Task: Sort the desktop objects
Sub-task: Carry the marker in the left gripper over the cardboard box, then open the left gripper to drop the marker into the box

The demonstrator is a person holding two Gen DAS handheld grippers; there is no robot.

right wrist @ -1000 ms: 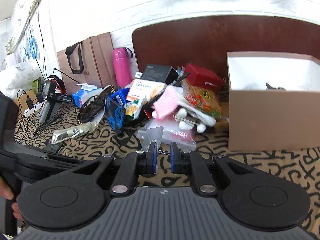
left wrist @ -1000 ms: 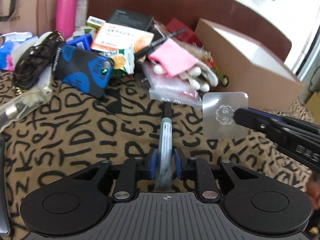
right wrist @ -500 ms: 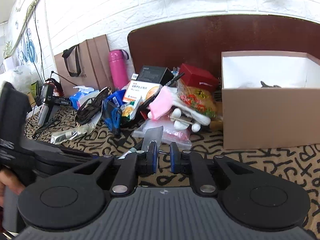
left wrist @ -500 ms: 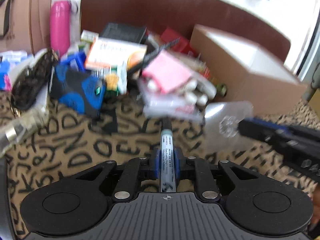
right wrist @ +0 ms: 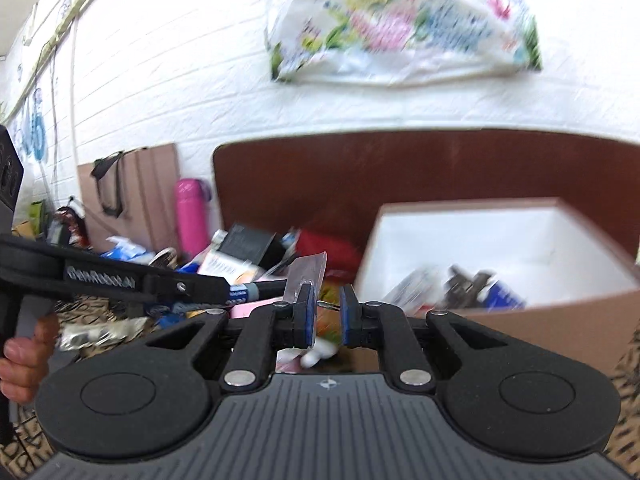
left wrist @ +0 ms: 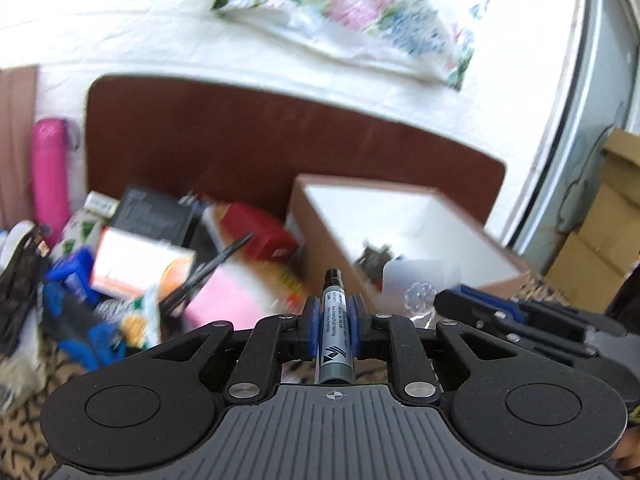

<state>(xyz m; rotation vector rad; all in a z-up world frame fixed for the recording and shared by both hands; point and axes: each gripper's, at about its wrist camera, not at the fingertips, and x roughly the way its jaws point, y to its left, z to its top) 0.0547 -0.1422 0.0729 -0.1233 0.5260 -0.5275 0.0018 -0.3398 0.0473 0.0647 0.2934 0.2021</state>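
My left gripper (left wrist: 335, 320) is shut on a grey marker pen (left wrist: 335, 332) with a black cap, held in the air and pointing toward the open cardboard box (left wrist: 320, 236). My right gripper (right wrist: 327, 312) holds a clear plastic hook pad (right wrist: 306, 276) with a metal pin between its jaws, which stand slightly apart; the pad also shows in the left wrist view (left wrist: 416, 288). The box (right wrist: 520, 320) lies ahead of the right gripper with several items inside. The left gripper (right wrist: 224, 290) shows at left in the right wrist view.
A heap of clutter lies left of the box: a pink bottle (left wrist: 50, 176), a black box (left wrist: 156, 216), a red box (left wrist: 256, 232), a medicine carton (left wrist: 136, 264), a pink cloth (left wrist: 228, 300), blue-black gear (left wrist: 76, 320). A brown headboard (left wrist: 240, 140) stands behind.
Both grippers have lifted and tilted up toward the box, carrying the marker and the clear pad. The box interior now shows.
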